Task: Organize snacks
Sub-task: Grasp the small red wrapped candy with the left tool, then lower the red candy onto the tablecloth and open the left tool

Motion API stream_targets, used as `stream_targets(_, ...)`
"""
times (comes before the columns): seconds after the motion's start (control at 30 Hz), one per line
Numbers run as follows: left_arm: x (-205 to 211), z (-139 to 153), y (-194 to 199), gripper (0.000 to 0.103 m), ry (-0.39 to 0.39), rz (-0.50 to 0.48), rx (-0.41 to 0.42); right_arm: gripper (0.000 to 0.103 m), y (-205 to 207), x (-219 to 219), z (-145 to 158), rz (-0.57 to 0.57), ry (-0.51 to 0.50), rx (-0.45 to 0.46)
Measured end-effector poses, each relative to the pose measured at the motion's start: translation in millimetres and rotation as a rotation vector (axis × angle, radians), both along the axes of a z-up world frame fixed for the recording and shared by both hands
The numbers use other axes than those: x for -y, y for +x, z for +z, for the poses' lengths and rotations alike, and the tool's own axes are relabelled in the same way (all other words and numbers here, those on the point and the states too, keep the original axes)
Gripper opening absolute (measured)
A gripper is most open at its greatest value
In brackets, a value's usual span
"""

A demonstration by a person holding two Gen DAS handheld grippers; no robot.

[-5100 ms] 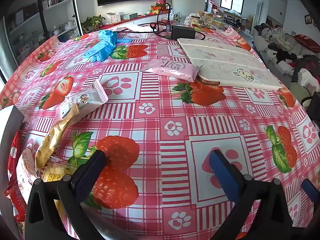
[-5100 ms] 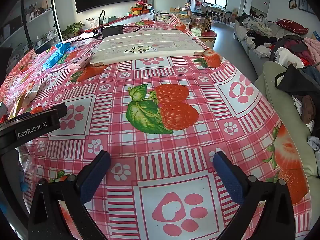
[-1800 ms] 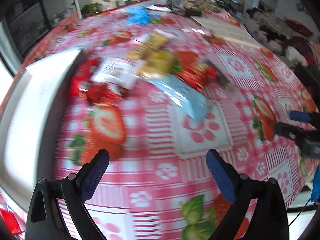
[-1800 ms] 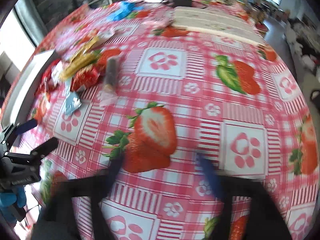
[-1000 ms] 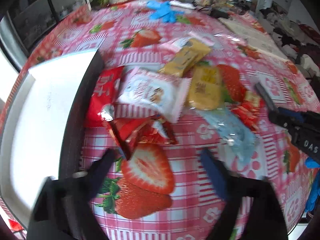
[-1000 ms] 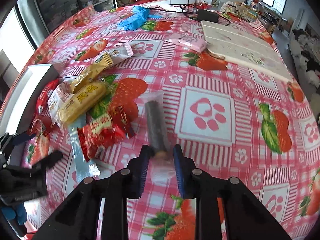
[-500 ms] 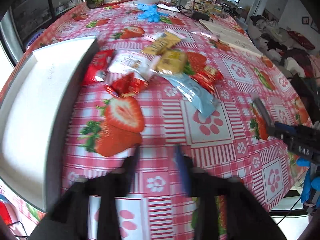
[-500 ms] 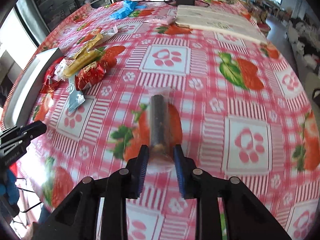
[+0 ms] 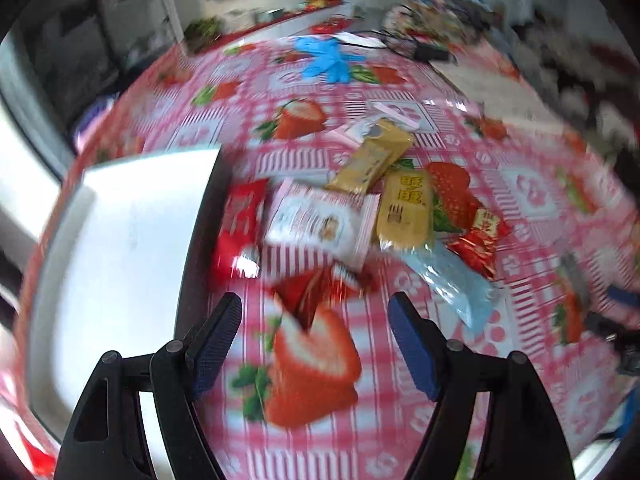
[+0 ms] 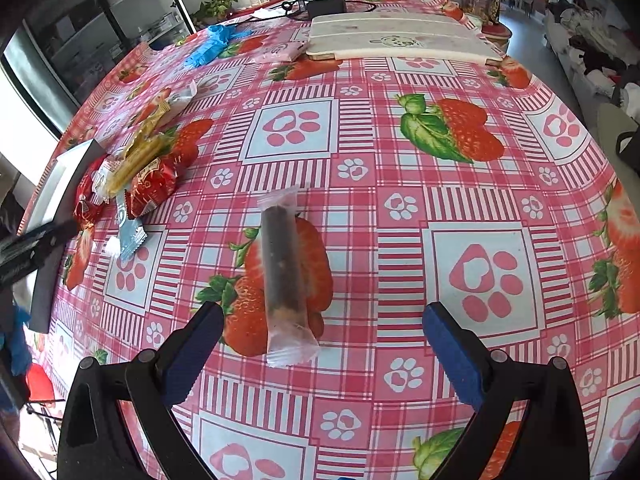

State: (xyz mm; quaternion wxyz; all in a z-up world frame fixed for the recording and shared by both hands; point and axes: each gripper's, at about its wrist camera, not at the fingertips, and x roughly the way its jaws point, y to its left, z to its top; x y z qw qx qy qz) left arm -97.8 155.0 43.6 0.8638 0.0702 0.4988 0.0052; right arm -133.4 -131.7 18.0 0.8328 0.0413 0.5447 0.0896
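Snack bar (image 10: 284, 276) alone on tablecloth (image 10: 440, 208), snack pile (image 10: 136, 176) left, tray (image 10: 60, 184) beyond

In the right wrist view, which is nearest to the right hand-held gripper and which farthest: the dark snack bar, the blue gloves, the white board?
1. Dark snack bar: between the opening fingers of the right hand-held gripper, untouched.
2. White board: far side, right of centre.
3. Blue gloves: far left; close to the board's distance.

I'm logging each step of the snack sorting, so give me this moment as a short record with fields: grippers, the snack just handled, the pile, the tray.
right gripper: jaws opening wide, nothing pressed between the pads
dark snack bar: in a clear wrapper, lying flat on the tablecloth between the right fingers, apart from the pile
left gripper: jaws opening, empty, above the crumpled red wrapper
snack pile: red, white, yellow and light blue packets beside the tray
white tray: no snacks visible inside
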Motion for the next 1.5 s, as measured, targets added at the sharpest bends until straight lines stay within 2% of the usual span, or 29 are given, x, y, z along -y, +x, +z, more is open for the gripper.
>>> stream_targets(0.07, 8.1, -9.3, 8.6, 0.076, 0.062, -0.044, -0.023, 0.100, 0.8, -0.8, 0.3, 0.005, 0.002, -0.001)
stream_targets(0.1, 11.0, -15.5, 12.3, 0.064, 0.081, -0.059, -0.043, 0.100, 2.3, -2.5, 1.2, 0.012, 0.006, -0.001)
stream_targets(0.13, 12.0, -22.1, 16.4, 0.058, 0.085, -0.065, -0.075, 0.100, 4.0, -3.8, 1.6, 0.018, 0.004, 0.000)
stream_targets(0.17, 11.1, -20.0, 15.9, 0.051, 0.066, -0.064, -0.057, 0.100, 6.8, -7.0, 2.8, 0.025, -0.005, 0.006)
stream_targets(0.2, 10.8, -19.2, 16.5, 0.038, 0.049, -0.065, -0.061, 0.100, 10.5, -11.9, 4.6, 0.036, -0.023, 0.016)
stream_targets(0.3, 11.8, -21.4, 16.0, 0.036, 0.044, -0.040, -0.065, 0.099, 22.3, -25.2, 1.8, 0.066, -0.052, 0.011)
stream_targets(0.37, 12.8, -22.3, 6.4, 0.036, 0.031, -0.011, -0.060, 0.085, 26.8, -31.6, -2.7, 0.070, -0.086, 0.003)
stream_targets(0.4, 14.6, -22.2, 1.2, 0.036, 0.019, -0.001, -0.059, 0.064, 26.2, -35.0, -1.5, 0.064, -0.142, 0.026)
stream_targets(0.43, 15.6, -21.5, -9.4, 0.036, -0.001, 0.012, -0.057, 0.038, 24.5, -36.3, 0.9, 0.069, -0.154, 0.048)
stream_targets(0.47, 17.7, -21.0, -19.5, 0.036, -0.016, 0.022, -0.053, 0.030, 22.9, -35.9, 2.3, 0.074, -0.141, 0.049)
stream_targets(0.53, 20.7, -18.9, -41.6, 0.037, -0.034, 0.047, -0.043, 0.028, 17.6, -33.1, 3.1, 0.074, -0.130, 0.043)
stream_targets(0.57, 20.9, -17.9, -48.9, 0.041, -0.038, 0.055, -0.040, 0.028, 13.4, -30.8, 2.8, 0.080, -0.128, 0.048)
stream_targets(0.6, 20.2, -15.5, -55.8, 0.054, -0.047, 0.063, -0.035, 0.028, 10.9, -30.2, 3.1, 0.084, -0.132, 0.052)
stream_targets(0.63, 17.6, -12.3, -59.6, 0.067, -0.055, 0.067, -0.026, 0.028, 7.2, -28.4, 3.5, 0.092, -0.132, 0.055)
stream_targets(0.67, 15.7, -8.6, -61.7, 0.086, -0.049, 0.068, -0.011, 0.030, 4.3, -26.9, 3.9, 0.100, -0.120, 0.053)
stream_targets(0.7, 14.3, -3.6, -62.8, 0.090, -0.037, 0.058, 0.017, 0.041, 1.6, -23.6, 4.6, 0.101, -0.101, 0.051)
stream_targets(0.73, 14.2, 2.5, -63.9, 0.090, -0.019, 0.028, 0.050, 0.071, -0.2, -22.0, 5.0, 0.093, -0.096, 0.052)
stream_targets(0.77, 15.5, 6.0, -64.8, 0.090, 0.001, 0.000, 0.064, 0.085, -1.4, -20.3, 5.7, 0.081, -0.098, 0.058)
stream_targets(0.8, 18.6, 8.2, -64.1, 0.090, 0.044, -0.044, 0.066, 0.094, -3.4, -17.4, 7.4, 0.067, -0.102, 0.076)
stream_targets(0.9, 25.6, -0.7, -62.7, 0.090, 0.103, -0.142, 0.017, 0.094, -3.6, -14.9, 7.0, 0.053, -0.096, 0.076)
stream_targets(0.97, 26.3, -10.3, -64.9, 0.090, 0.118, -0.166, -0.011, 0.094, -3.2, -12.9, 4.0, 0.041, -0.093, 0.064)
stream_targets(1.03, 25.4, -19.1, -65.5, 0.090, 0.120, -0.150, -0.022, 0.094, -3.2, -11.2, -0.6, 0.033, -0.091, 0.050)
stream_targets(1.13, 24.2, -25.8, -62.9, 0.092, 0.059, -0.102, 0.012, 0.094, -0.2, -14.0, -4.4, 0.022, -0.115, 0.049)
stream_targets(1.2, 28.3, -28.5, -58.9, 0.099, 0.041, -0.094, 0.026, 0.103, 4.4, -19.9, -7.9, 0.021, -0.134, 0.043)
stream_targets(1.27, 34.7, -30.8, -55.7, 0.103, 0.054, -0.100, 0.050, 0.103, 6.0, -26.5, -10.2, 0.027, -0.153, 0.066)
stream_targets(1.33, 35.8, -32.7, -53.9, 0.103, 0.021, -0.112, 0.079, 0.103, 5.7, -27.4, -10.7, 0.017, -0.146, 0.086)
stream_targets(1.37, 34.5, -33.6, -52.8, 0.103, -0.001, -0.108, 0.080, 0.103, 4.5, -27.3, -10.8, 0.016, -0.144, 0.099)
stream_targets(1.47, 21.3, -39.1, -46.0, 0.103, -0.139, -0.062, 0.037, 0.103, -2.3, -25.9, -11.4, 0.028, -0.136, 0.156)
stream_targets(1.5, 18.5, -38.9, -44.8, 0.103, -0.146, -0.049, 0.051, 0.103, -4.0, -25.4, -11.7, 0.029, -0.133, 0.170)
